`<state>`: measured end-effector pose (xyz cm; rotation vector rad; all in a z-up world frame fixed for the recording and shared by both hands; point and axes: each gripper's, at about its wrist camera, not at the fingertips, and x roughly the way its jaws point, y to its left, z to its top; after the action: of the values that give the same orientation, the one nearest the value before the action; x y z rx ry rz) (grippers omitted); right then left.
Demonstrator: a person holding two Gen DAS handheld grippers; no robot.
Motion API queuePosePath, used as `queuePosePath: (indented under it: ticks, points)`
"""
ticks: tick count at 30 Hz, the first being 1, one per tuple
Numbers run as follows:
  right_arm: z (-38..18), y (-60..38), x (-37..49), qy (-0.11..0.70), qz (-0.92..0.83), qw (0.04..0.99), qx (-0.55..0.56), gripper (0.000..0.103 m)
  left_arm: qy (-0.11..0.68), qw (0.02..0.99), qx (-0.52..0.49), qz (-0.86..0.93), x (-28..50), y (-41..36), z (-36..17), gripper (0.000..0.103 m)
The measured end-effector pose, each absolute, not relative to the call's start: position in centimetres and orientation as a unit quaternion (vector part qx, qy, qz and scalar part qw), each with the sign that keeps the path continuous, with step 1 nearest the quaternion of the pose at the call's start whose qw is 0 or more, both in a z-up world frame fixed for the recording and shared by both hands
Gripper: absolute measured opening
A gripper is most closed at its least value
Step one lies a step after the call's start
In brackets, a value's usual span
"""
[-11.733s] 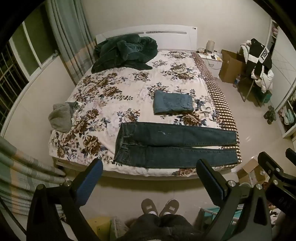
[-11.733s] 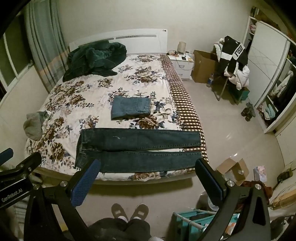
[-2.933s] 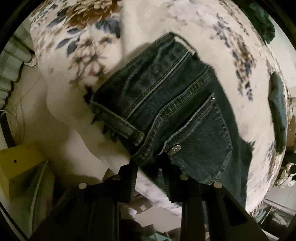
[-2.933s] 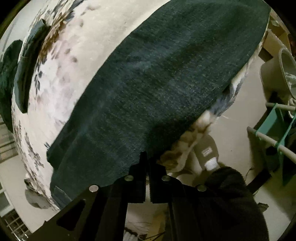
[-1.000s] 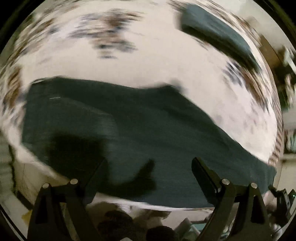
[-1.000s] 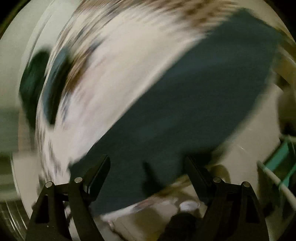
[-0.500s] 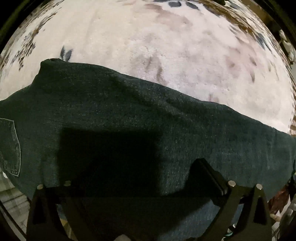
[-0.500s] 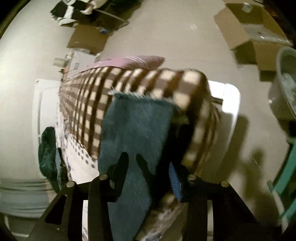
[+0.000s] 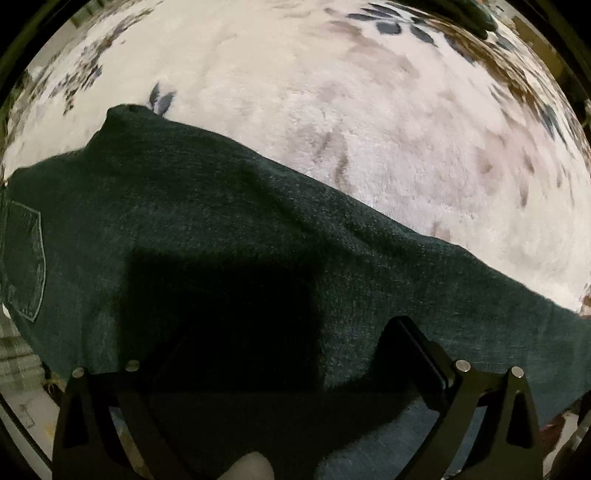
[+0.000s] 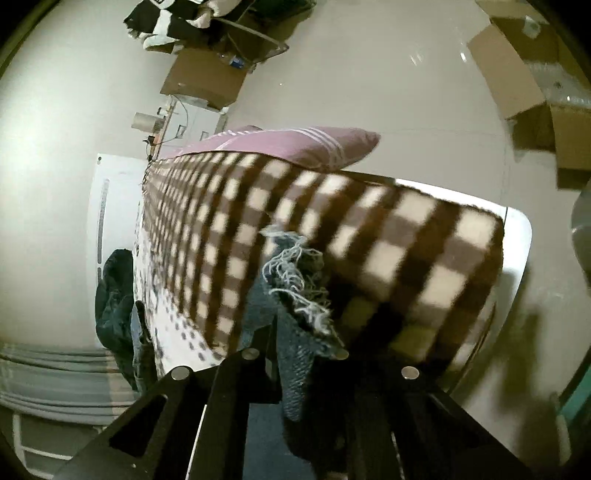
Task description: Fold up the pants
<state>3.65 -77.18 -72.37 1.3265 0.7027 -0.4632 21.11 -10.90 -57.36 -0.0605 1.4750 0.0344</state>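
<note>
Dark denim pants (image 9: 229, 236) lie folded lengthwise across the floral bedspread (image 9: 369, 122), a back pocket (image 9: 22, 258) at the far left. My left gripper (image 9: 280, 350) is open, its fingers spread just above the cloth near its front edge. In the right wrist view my right gripper (image 10: 295, 343) is shut on the frayed leg hem (image 10: 295, 280) of the pants, at the checked blanket's (image 10: 369, 236) corner.
A pink striped pillow (image 10: 280, 144) lies on the bed's edge beyond the checked blanket. Cardboard boxes (image 10: 532, 85) stand on the floor at right, another box (image 10: 203, 77) and a clothes-laden chair (image 10: 184, 22) farther off. A dark green garment (image 10: 110, 295) lies near the headboard.
My right gripper has closed on the frayed hem. My left gripper stays open above the pants and has barely moved.
</note>
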Motion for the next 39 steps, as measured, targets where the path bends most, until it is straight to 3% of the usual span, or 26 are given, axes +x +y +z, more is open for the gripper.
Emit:
queuePosePath:
  ticks: [10,17,22,30,39]
  points:
    - [-60.9,-69.5,6.7,0.318,-0.16,0.779,0.517,0.008,0.643,0.759,-0.105,-0.012,20.3,-8.5,-51.4,0.103]
    - [-56.2,-55.1,12.0,0.36,-0.071,0.815,0.448,0.008,0.634,0.762,-0.131,0.001,18.7,-2.7,-49.3,0.103]
    - [-58.4,-43.7,15.6,0.416,-0.02,0.818,0.397,0.008,0.636,0.757,-0.145,0.031,17.5,2.8,-49.8,0.103]
    - [-67.2,-27.6,18.7,0.51,-0.001,0.819,0.265,0.008,0.637,0.749,-0.161,0.08,15.4,11.1,-51.2,0.103]
    - [-71.3,-19.6,20.3,0.54,-0.006,0.822,0.18,0.008,0.629,0.745,-0.191,0.111,13.6,16.6,-51.5,0.103]
